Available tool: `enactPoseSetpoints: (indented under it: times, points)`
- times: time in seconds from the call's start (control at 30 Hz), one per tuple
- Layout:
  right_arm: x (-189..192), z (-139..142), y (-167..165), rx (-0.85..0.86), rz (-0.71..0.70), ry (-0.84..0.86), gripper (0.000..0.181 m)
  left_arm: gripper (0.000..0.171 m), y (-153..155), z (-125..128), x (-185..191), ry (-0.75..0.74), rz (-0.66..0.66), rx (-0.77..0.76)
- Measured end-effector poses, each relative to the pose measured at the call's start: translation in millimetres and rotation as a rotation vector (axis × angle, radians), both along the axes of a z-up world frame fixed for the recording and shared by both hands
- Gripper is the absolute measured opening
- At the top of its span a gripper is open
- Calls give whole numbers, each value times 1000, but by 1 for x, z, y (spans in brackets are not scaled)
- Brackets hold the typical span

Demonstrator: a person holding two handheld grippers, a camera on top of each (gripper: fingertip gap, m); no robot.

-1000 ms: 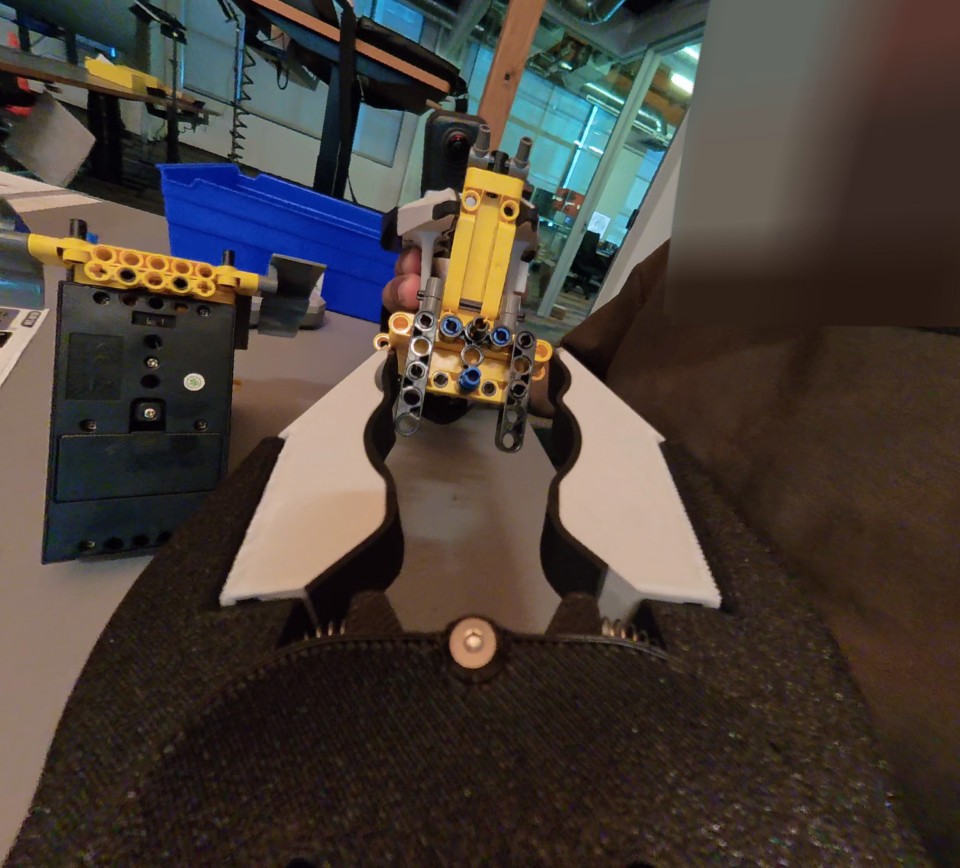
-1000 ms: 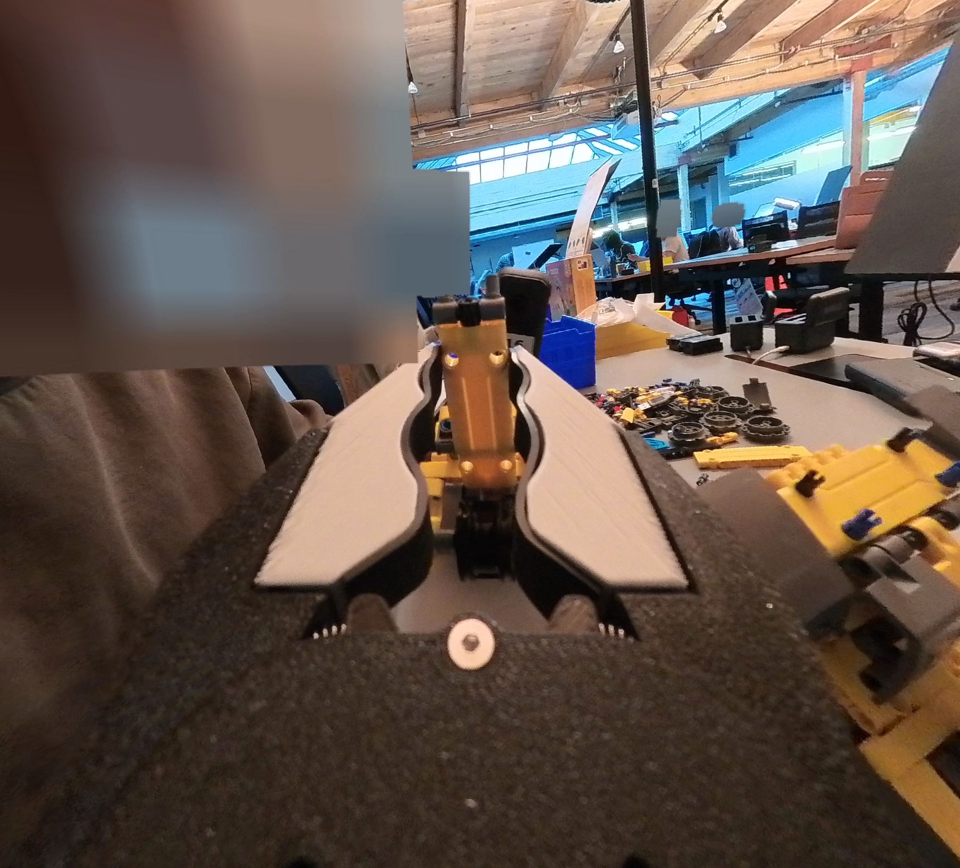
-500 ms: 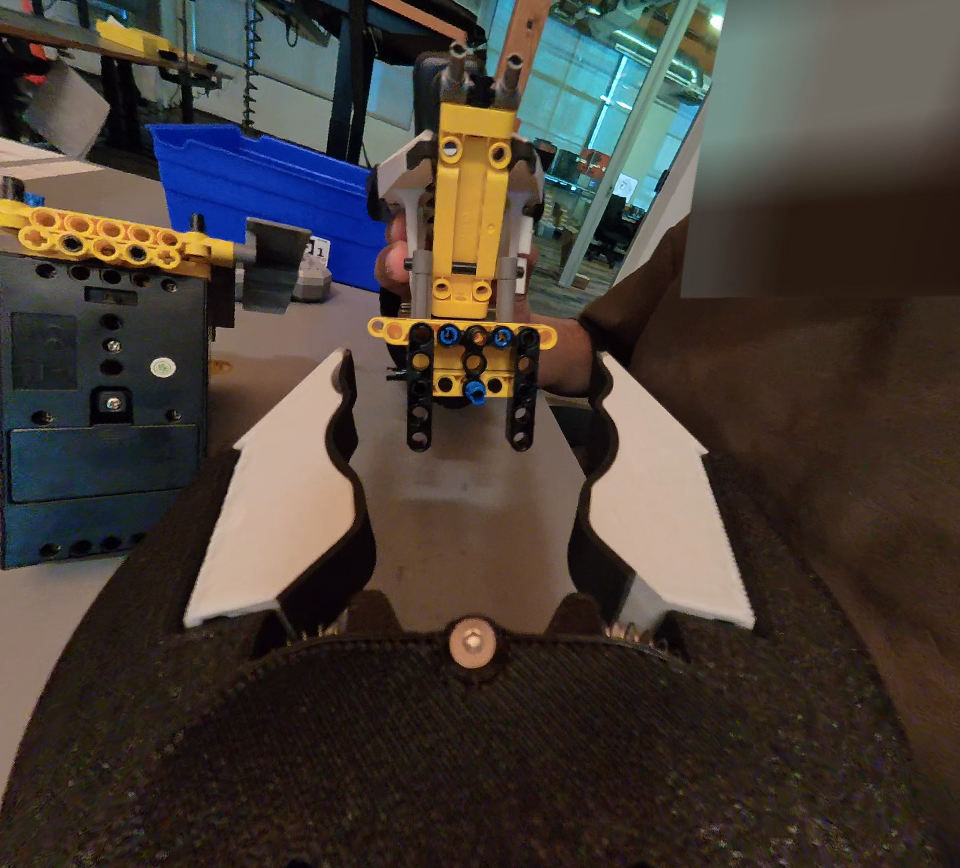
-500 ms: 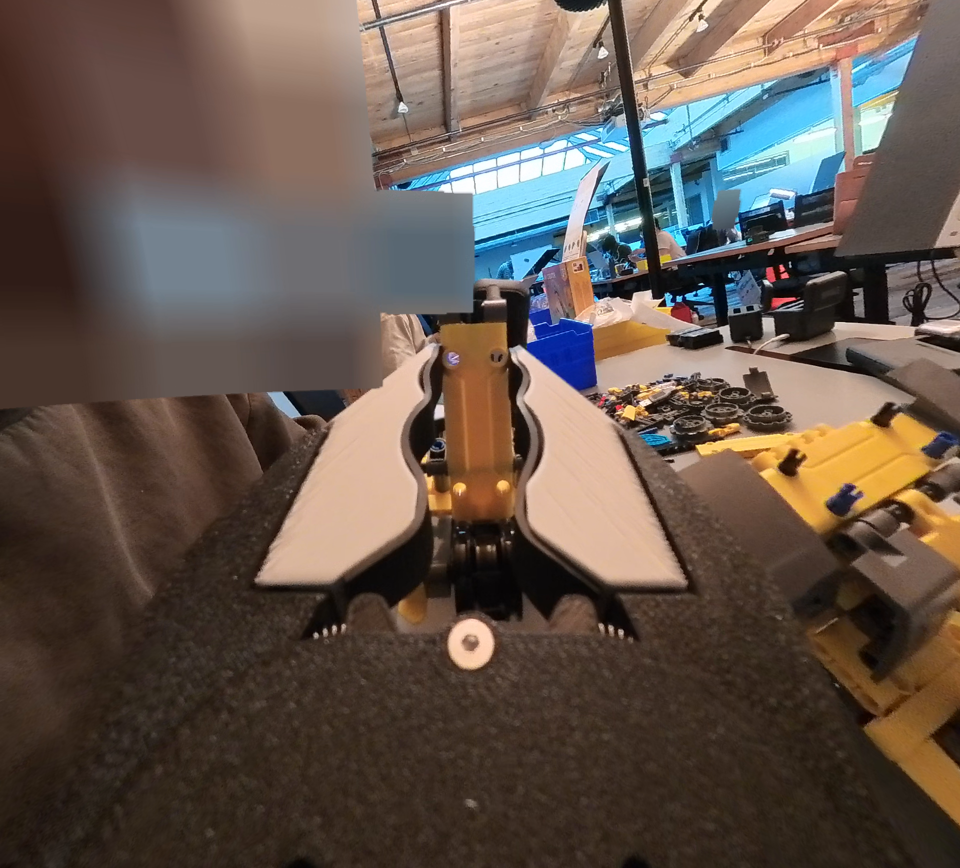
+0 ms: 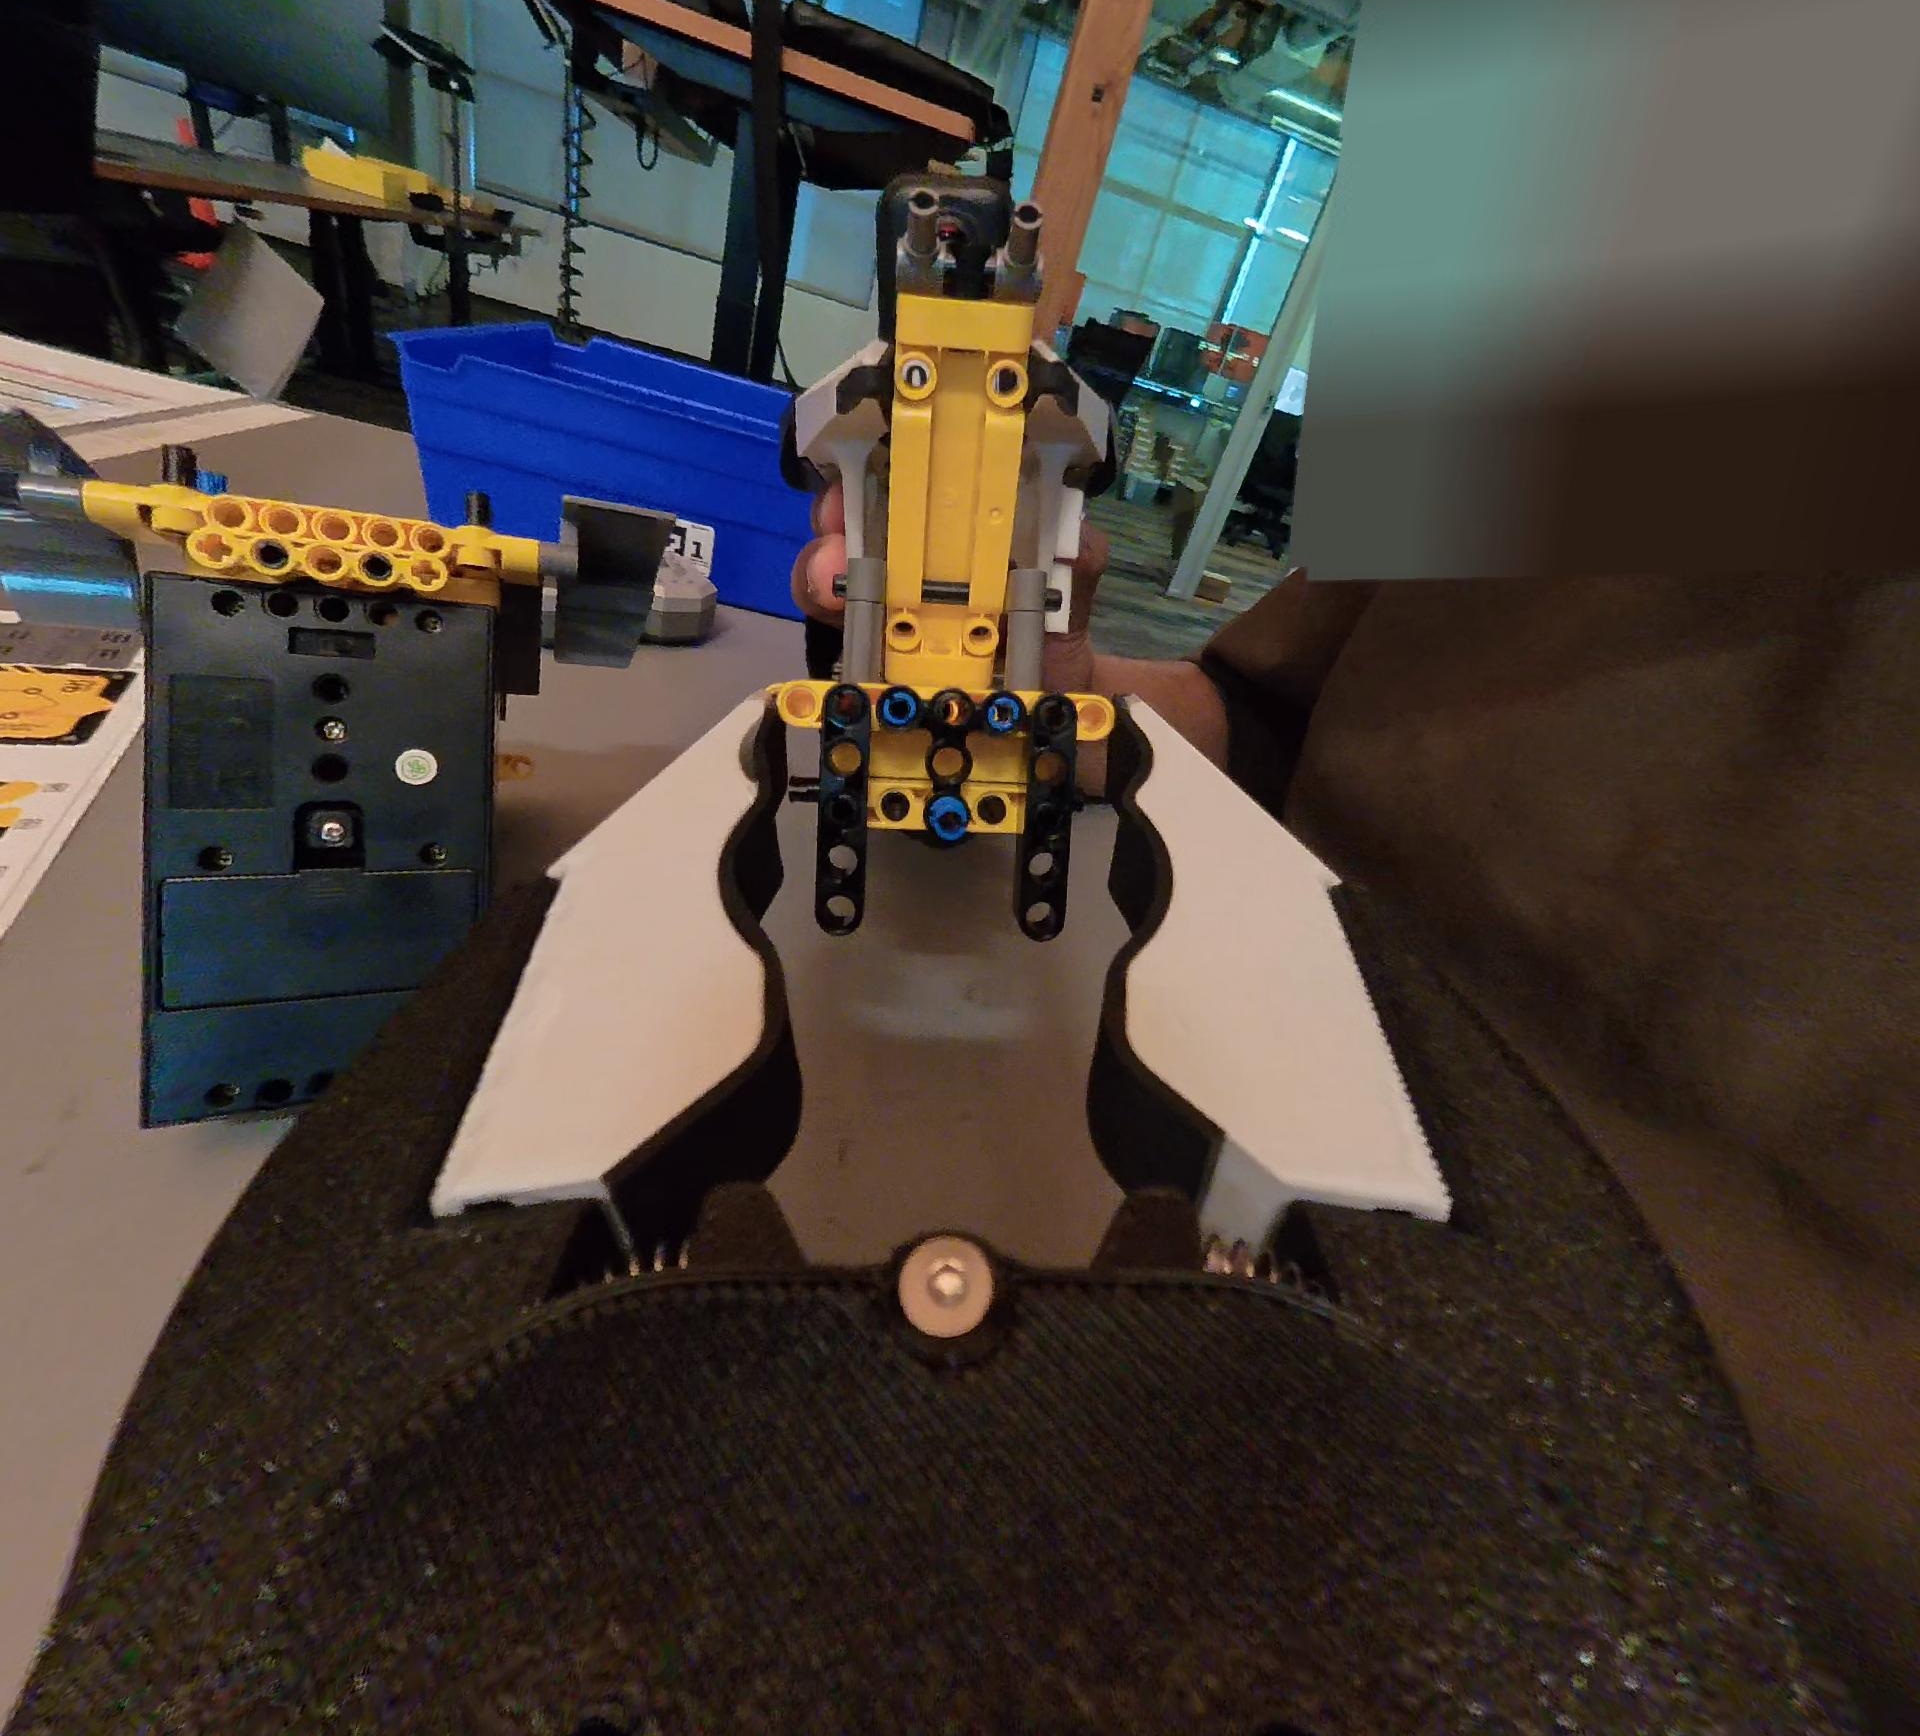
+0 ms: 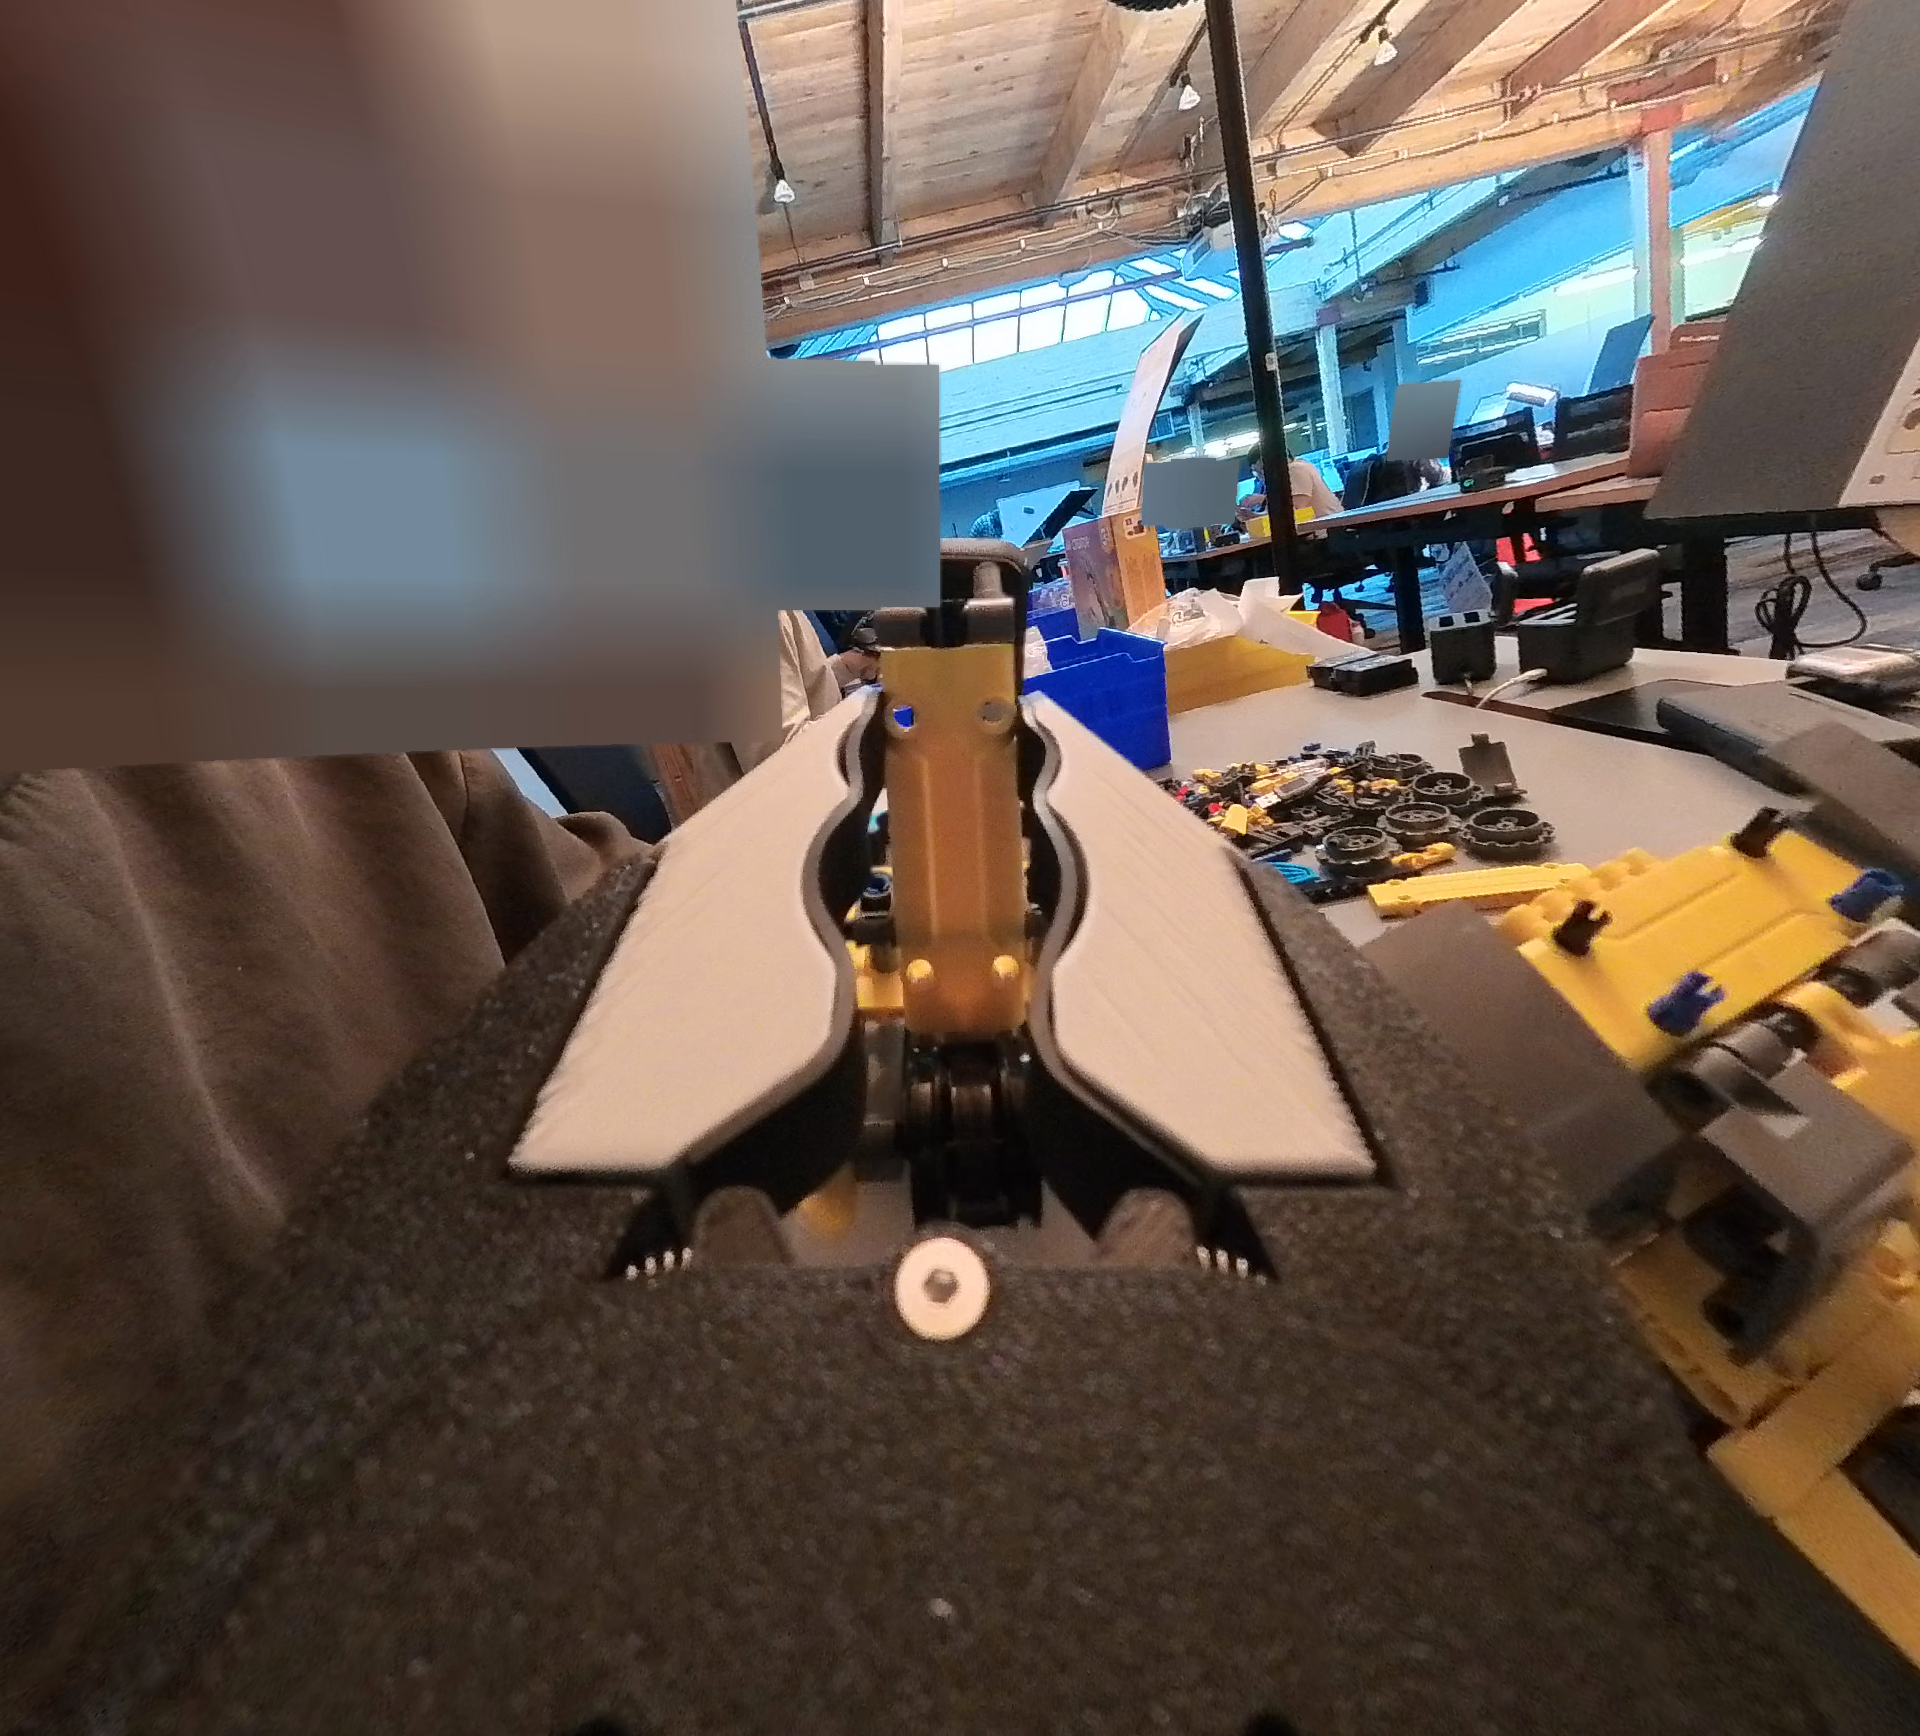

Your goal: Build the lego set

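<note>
My right gripper (image 6: 951, 710) is shut on a yellow brick assembly (image 6: 951, 855) and holds it upright above the grey table. In the left wrist view the right gripper (image 5: 951, 429) shows farther off in a hand, with the assembly (image 5: 951, 543) facing me. Its lower end has a yellow cross beam with blue pins and two black beams hanging down. My left gripper (image 5: 943, 751) is open, and its white fingertips (image 5: 727, 751) stand just outside the ends of that cross beam. I cannot tell whether they touch it.
A black battery box with a yellow beam on top (image 5: 312, 803) stands left of my left gripper, with a blue bin (image 5: 592, 429) behind and paper sheets (image 5: 52, 730) at the far left. A partly built yellow model (image 6: 1714, 1011) and loose parts with black wheels (image 6: 1382, 813) lie to the right. Spacing between my two grippers at the tips: around 6 cm.
My left gripper opened wide, then narrowed again around the assembly's lower cross beam. The right gripper turned the assembly from a tilt to upright and kept hold of it.
</note>
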State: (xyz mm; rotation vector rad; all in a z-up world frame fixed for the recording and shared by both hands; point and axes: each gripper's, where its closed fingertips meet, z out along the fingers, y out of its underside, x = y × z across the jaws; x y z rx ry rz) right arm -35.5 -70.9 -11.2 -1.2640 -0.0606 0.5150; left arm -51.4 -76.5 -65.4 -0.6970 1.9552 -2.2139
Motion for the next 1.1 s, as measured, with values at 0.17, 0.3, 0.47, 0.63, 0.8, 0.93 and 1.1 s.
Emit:
enactPoseSetpoints:
  times: [0.17, 0.3, 0.47, 0.63, 0.8, 0.93, 1.1]
  points:
    - [-3, -1, 2, -5, -7, -14, 25, 55, 4, 3, -1, -54, 31, 31]
    - [-1, -4, 6, -21, -38, -24, 40, 56, 8, 0, 1, -89, 68, 110]
    - [1, -10, 11, -58, -57, -19, 45, 55, 9, -7, 4, -99, 106, 182]
    - [6, -8, 11, -59, -78, -16, 61, 55, 20, -11, 12, -92, 159, 224]
    - [14, -7, 9, -60, -199, -142, 76, 55, 48, 8, 20, -86, 240, 118]
    - [8, -21, 18, -118, -248, -267, 85, 55, 66, 26, 19, -56, 230, -44]
    - [-1, -51, 36, -256, -198, -251, 98, 55, 57, 23, 17, -12, 178, -84]
